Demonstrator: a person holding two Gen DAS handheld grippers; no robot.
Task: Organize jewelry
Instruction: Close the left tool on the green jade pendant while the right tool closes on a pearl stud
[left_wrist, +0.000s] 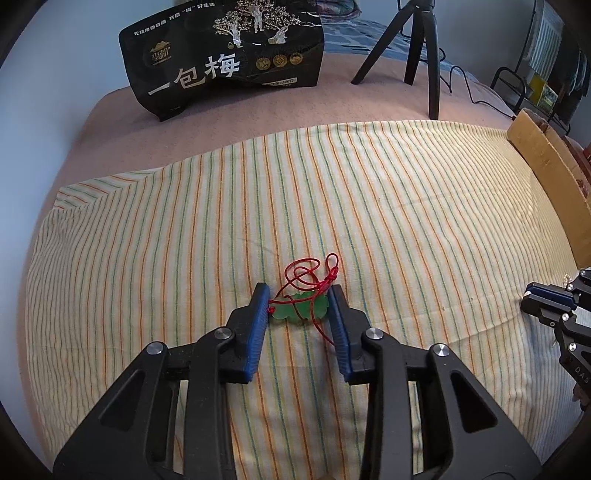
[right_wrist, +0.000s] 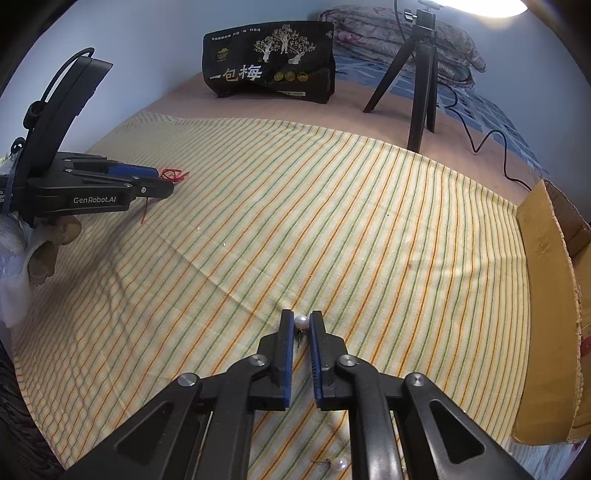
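Note:
A green jade-like pendant (left_wrist: 300, 310) on a tangled red cord (left_wrist: 306, 267) lies on the striped cloth (left_wrist: 406, 221). My left gripper (left_wrist: 298, 291) points down at it, and its blue pads touch the pendant's two sides, so it is shut on the pendant. In the right wrist view the left gripper (right_wrist: 162, 179) shows at the left with the red cord (right_wrist: 173, 172) at its tip. My right gripper (right_wrist: 301, 316) is shut on a white pearl earring (right_wrist: 301, 322) held at the fingertips, just above the cloth. A second pearl earring (right_wrist: 338, 464) lies on the cloth below the right gripper's frame.
A black snack bag (right_wrist: 269, 70) stands at the far edge of the bed, with a black tripod (right_wrist: 421, 74) and its cable (right_wrist: 480, 140) to the right. An open cardboard box (right_wrist: 546, 295) sits along the right side. Folded bedding (right_wrist: 388, 33) lies behind.

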